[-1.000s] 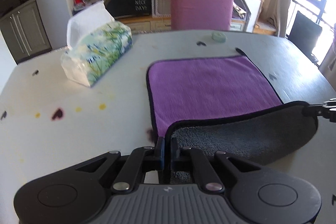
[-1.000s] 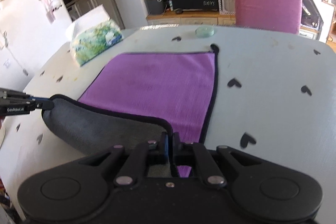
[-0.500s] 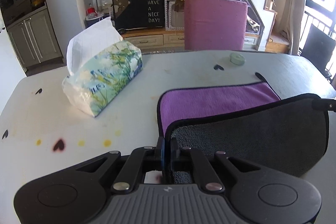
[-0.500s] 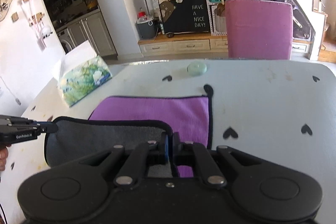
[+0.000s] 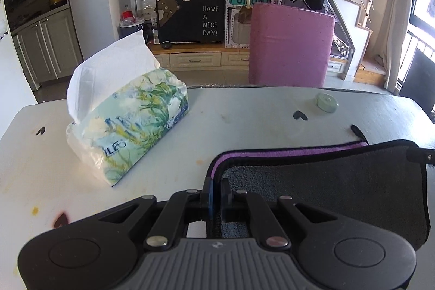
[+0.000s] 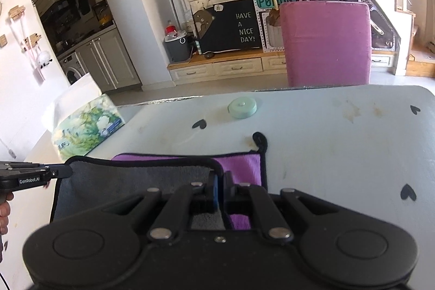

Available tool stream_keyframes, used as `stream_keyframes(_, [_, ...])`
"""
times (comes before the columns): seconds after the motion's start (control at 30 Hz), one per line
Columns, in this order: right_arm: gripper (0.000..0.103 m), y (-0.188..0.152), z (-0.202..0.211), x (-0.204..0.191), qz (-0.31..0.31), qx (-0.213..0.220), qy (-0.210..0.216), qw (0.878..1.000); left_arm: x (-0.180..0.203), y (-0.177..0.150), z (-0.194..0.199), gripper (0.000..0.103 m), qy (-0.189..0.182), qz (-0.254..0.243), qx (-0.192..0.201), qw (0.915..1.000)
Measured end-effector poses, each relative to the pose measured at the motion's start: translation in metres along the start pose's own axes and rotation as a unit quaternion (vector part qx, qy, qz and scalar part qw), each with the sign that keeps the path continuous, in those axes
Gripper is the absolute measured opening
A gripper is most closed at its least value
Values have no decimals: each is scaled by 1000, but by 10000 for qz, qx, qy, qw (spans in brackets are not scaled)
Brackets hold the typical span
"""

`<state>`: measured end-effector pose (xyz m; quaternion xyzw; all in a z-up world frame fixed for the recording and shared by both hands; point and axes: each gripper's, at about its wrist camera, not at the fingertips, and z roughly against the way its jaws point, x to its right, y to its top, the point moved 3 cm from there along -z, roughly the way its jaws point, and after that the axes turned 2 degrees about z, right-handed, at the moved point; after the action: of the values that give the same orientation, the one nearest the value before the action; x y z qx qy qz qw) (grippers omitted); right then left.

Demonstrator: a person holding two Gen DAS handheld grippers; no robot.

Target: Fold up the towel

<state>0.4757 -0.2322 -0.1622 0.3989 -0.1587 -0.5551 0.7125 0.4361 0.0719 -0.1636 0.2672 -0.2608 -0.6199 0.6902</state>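
The towel (image 5: 326, 189) is purple on top, grey underneath, with a black hem. It lies on the white table, its near half lifted and carried over the far half, grey side (image 6: 130, 181) facing me. My left gripper (image 5: 216, 188) is shut on the towel's left near corner. My right gripper (image 6: 220, 185) is shut on the right near corner. A thin purple strip (image 5: 285, 154) shows beyond the raised edge, with more purple in the right wrist view (image 6: 239, 167). The hanging loop (image 6: 259, 139) lies at the far right corner.
A tissue pack (image 5: 127, 127) with a sheet sticking up stands at the left. A small round mint-green object (image 6: 242, 107) sits near the table's far edge. A pink chair (image 5: 291, 45) stands behind the table. Black heart marks dot the table.
Both grippers have carried the near edge of the towel forward over the far half. Much less purple shows now than a second ago.
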Motion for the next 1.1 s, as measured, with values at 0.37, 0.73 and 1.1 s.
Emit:
stream_keyframes(0.37, [4,17,-27,9,31,125,-161,9998,12,19,-29,6,99,-20,62,9999])
stream_keyframes(0.73, [4,21,-47,19,-28,-34,-220,9997,23,30,-56,6,189,-70,-331,9992])
stream_keyframes(1.1, [4,19,-64,19,-85,-195,-261,9994,16,33,-66,6,310,69,-586,9978])
